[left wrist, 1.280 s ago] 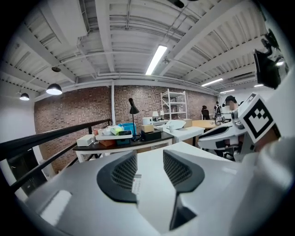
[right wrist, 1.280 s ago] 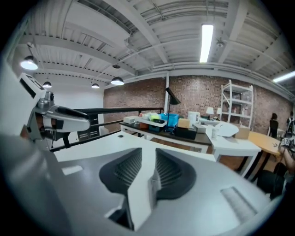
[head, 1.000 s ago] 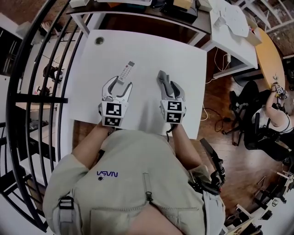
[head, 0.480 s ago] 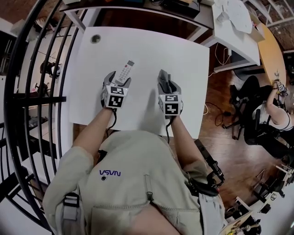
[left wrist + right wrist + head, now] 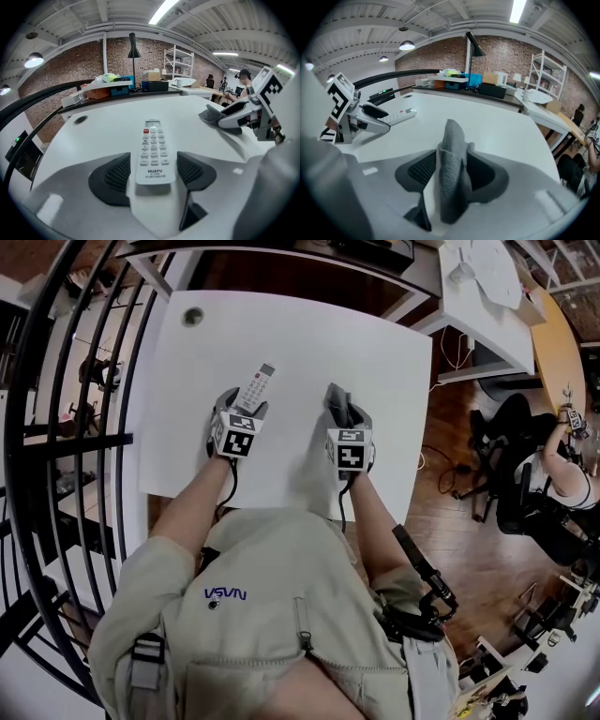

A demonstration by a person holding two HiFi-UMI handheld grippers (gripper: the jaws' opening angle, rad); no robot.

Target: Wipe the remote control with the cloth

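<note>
Remote [image 5: 256, 385] end behind L gripper [image 5: 242, 405] (partly)

Count on the bench [image 5: 281, 334]
One remote [image 5: 255, 386] at left, one cloth [image 5: 336, 397] at right, one round hole [image 5: 192, 317] at the far left corner; one black lamp [image 5: 134, 52] beyond.

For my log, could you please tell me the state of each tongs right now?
Left tongs: open, just been opening; remote control lies between them, not gripped.
Right tongs: open, just been opening; cloth stands between them, not clamped.
</note>
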